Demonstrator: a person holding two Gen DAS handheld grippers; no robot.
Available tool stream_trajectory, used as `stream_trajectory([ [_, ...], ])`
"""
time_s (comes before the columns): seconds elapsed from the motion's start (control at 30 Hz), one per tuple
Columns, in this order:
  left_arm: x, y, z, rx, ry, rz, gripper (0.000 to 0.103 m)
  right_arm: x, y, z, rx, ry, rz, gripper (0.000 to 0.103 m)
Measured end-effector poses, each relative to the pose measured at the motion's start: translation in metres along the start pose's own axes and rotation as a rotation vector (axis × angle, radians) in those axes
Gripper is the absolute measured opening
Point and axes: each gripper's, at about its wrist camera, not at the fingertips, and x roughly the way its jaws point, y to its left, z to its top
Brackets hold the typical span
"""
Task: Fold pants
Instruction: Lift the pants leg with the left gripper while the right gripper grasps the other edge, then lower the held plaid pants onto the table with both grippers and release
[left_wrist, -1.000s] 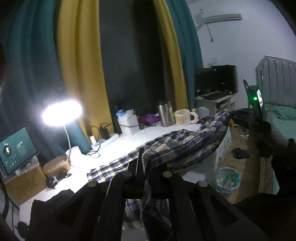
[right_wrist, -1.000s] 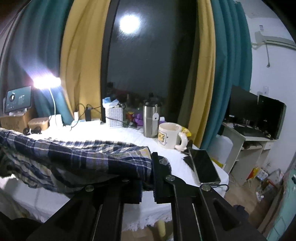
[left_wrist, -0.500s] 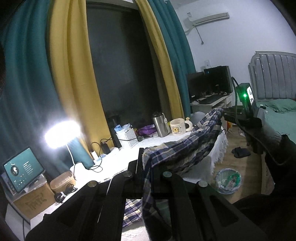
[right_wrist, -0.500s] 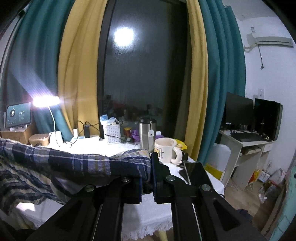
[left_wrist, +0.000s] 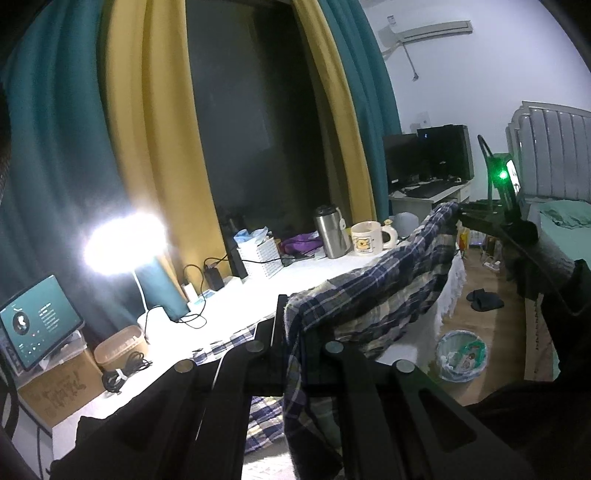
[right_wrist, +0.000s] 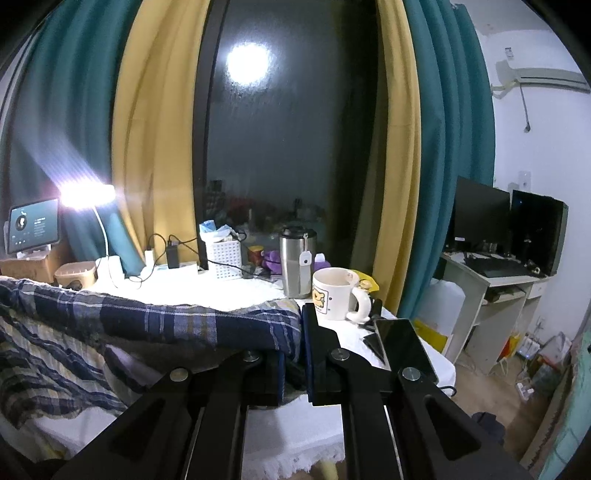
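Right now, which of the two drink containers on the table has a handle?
The cream mug with the cartoon print; the steel tumbler behind it has no handle, only a small tag.

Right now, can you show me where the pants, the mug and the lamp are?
pants (right_wrist: 155, 321), right wrist view, on the dark blue plaid band held up above the table.
mug (right_wrist: 332, 295), right wrist view, on its cream side above the picture.
lamp (left_wrist: 125, 238), left wrist view, on its glowing head.

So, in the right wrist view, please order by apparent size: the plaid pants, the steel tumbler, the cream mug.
1. plaid pants, though they are nearest the camera
2-3. steel tumbler and cream mug: too alike to rank
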Motion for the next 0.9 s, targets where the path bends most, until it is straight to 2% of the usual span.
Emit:
stream_trajectory([
  [0.47, 0.038, 0.038, 0.003, 0.003, 0.015, 0.013, 0.003, 0.052, 0.021, 0.024, -0.013, 0.051, -0.010, 0.008],
  [0.9, 0.082, 0.082, -0.003, -0.009, 0.075, 0.013, 0.003, 0.105, 0.041, 0.036, -0.035, 0.118, -0.012, 0.008],
])
